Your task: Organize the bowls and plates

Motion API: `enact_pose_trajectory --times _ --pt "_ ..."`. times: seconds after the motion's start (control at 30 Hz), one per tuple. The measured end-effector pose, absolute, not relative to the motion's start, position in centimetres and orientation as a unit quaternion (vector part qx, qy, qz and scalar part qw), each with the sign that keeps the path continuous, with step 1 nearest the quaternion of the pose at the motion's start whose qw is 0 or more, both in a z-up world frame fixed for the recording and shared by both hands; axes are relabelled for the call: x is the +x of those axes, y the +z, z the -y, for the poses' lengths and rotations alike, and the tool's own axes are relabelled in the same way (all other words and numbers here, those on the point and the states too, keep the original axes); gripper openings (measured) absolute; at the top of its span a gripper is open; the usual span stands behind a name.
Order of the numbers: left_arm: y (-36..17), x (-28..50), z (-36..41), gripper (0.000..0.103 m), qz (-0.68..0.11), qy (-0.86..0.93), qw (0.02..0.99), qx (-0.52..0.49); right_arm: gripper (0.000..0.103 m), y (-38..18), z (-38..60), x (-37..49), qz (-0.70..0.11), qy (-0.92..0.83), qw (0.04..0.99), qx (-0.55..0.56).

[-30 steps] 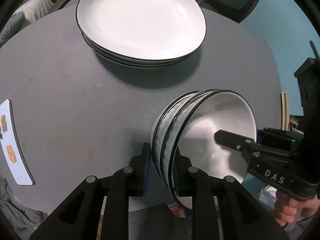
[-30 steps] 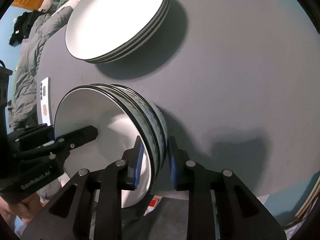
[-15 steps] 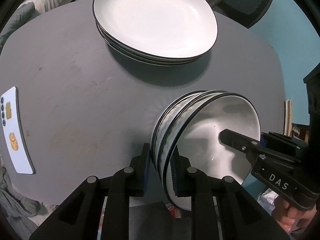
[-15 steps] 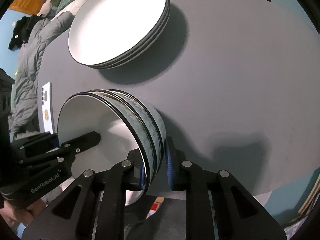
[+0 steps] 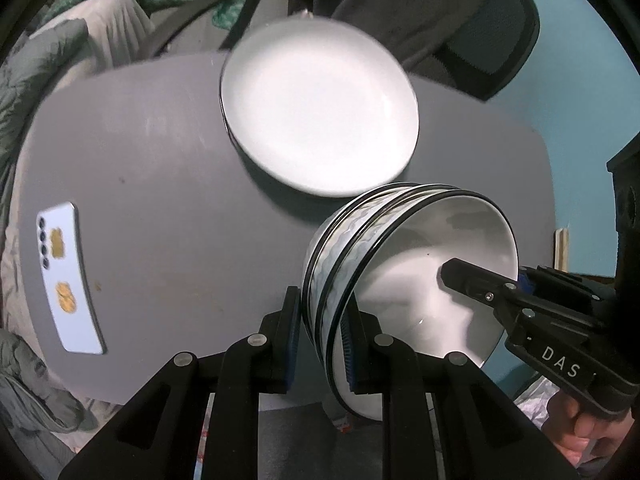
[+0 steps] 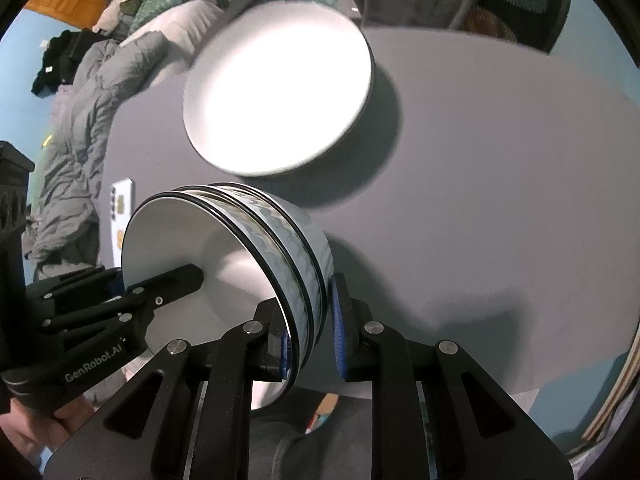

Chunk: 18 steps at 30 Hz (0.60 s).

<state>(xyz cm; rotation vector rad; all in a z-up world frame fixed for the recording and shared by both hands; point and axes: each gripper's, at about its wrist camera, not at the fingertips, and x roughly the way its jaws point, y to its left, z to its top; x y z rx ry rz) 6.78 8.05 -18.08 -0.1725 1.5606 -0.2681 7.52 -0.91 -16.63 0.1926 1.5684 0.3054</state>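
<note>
A stack of nested white bowls with black rims and blue wave bands (image 5: 404, 276) (image 6: 248, 252) hangs tilted above the near edge of the grey round table (image 5: 168, 208). My left gripper (image 5: 318, 344) is shut on one side of the stack's rim. My right gripper (image 6: 310, 338) is shut on the opposite side. Each gripper shows in the other's view, one finger inside the top bowl. A stack of white plates with black rims (image 5: 320, 112) (image 6: 276, 96) sits on the table beyond the bowls.
A white phone (image 5: 68, 276) (image 6: 122, 208) lies on the table's left side. An office chair (image 5: 480, 28) stands behind the table. Grey bedding (image 6: 76, 120) lies to the left. A dark cabinet (image 5: 628, 208) stands at the right.
Both grippers have lifted the bowl stack and drawn back from the plates. The plates now sit farther away in both views, and the chair and bedding have come into view.
</note>
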Motion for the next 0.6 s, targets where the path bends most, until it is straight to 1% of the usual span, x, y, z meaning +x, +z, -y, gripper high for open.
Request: enact_pose_trajectory --times 0.3,0.6 --pt "-16.2 11.8 -8.4 0.018 -0.677 -0.115 0.723 -0.079 0.017 -14.8 0.0 12.0 -0.678 0.147 0.716 0.076" --pt "-18.3 16.8 -8.3 0.018 -0.678 -0.105 0.724 -0.072 0.017 -16.4 -0.5 17.0 -0.677 0.145 0.719 0.061"
